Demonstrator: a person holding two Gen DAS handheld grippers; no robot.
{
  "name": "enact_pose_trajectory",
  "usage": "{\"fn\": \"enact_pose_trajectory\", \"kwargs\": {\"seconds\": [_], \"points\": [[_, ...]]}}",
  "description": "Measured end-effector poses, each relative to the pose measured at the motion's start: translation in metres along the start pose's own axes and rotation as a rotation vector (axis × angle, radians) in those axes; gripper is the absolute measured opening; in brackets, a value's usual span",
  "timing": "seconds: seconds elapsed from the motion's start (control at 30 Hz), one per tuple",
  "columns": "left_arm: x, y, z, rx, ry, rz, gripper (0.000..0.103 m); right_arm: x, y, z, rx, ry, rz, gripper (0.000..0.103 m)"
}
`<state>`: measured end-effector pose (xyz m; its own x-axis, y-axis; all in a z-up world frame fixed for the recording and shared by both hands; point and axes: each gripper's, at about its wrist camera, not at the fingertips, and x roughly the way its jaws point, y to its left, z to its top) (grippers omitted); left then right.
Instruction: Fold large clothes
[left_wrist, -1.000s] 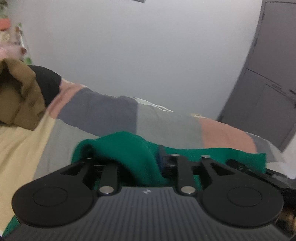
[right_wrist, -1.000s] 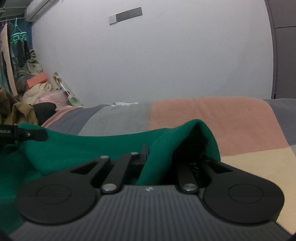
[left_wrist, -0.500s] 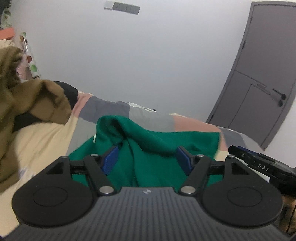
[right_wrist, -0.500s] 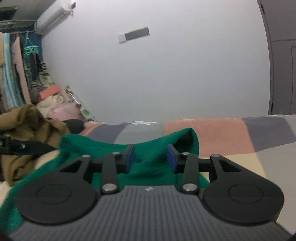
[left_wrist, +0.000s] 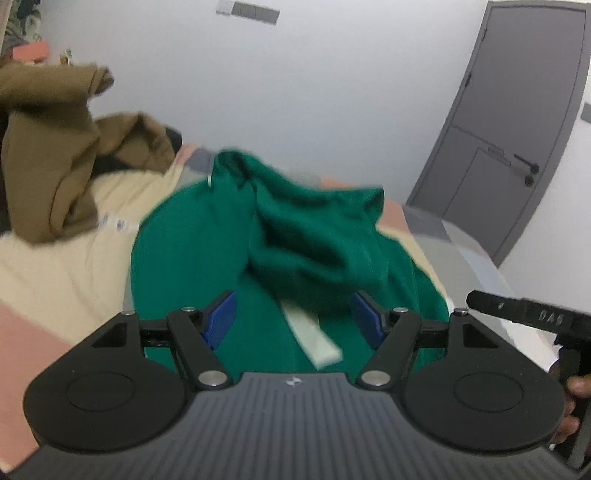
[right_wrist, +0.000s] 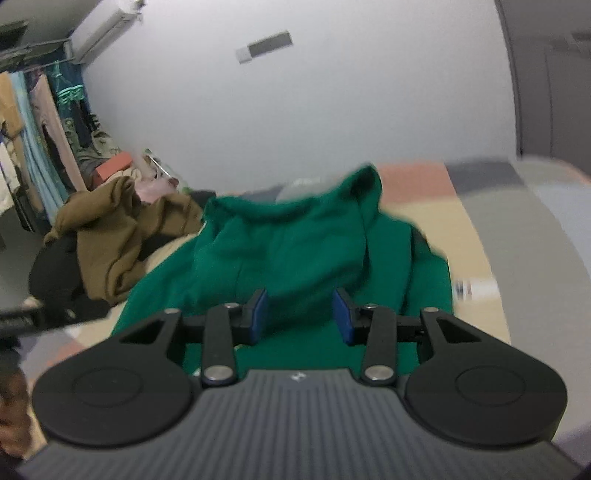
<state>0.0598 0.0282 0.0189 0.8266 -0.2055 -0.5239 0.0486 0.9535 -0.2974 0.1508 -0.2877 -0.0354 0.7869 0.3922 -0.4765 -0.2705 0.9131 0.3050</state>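
A green garment (left_wrist: 295, 229) lies bunched on the patchwork bed cover (left_wrist: 55, 266), its far part folded back over the near part. A white label (left_wrist: 314, 336) shows on it near me. My left gripper (left_wrist: 293, 317) hovers above its near edge, blue pads wide apart and holding nothing. In the right wrist view the same green garment (right_wrist: 295, 240) lies ahead, and my right gripper (right_wrist: 300, 315) stands open above it with nothing between its pads. The right gripper's black finger (left_wrist: 535, 317) shows at the right edge of the left wrist view.
A brown garment (left_wrist: 55, 147) is heaped at the left of the bed, over a black one (right_wrist: 55, 273). A grey door (left_wrist: 517, 129) stands at the right. Hanging clothes (right_wrist: 37, 129) fill the far left corner. A white wall rises behind the bed.
Both grippers were shut on folds of the green garment, then let go and pulled back and upward. The garment now lies on the bed, farther ahead of both.
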Motion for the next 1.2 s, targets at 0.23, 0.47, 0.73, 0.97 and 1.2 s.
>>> {"fn": "enact_pose_trajectory", "kwargs": {"seconds": [0.23, 0.47, 0.73, 0.97, 1.2], "points": [[0.004, 0.007, -0.045, -0.047, 0.124, 0.02, 0.074, -0.003, -0.011, -0.051, 0.19, 0.139, 0.052, 0.06], [-0.008, 0.029, -0.053, -0.174, 0.14, 0.041, 0.074, 0.036, -0.038, -0.078, 0.44, 0.319, 0.091, 0.059], [-0.017, 0.067, -0.056, -0.351, 0.153, 0.087, 0.074, 0.052, -0.033, -0.08, 0.584, 0.29, 0.382, 0.059], [-0.01, 0.076, -0.059, -0.393, 0.146, -0.017, 0.073, 0.071, -0.024, -0.093, 0.539, 0.404, 0.264, 0.052], [-0.016, 0.062, -0.055, -0.347, 0.111, -0.09, 0.073, 0.073, -0.013, -0.089, 0.572, 0.372, 0.423, 0.049]]}}
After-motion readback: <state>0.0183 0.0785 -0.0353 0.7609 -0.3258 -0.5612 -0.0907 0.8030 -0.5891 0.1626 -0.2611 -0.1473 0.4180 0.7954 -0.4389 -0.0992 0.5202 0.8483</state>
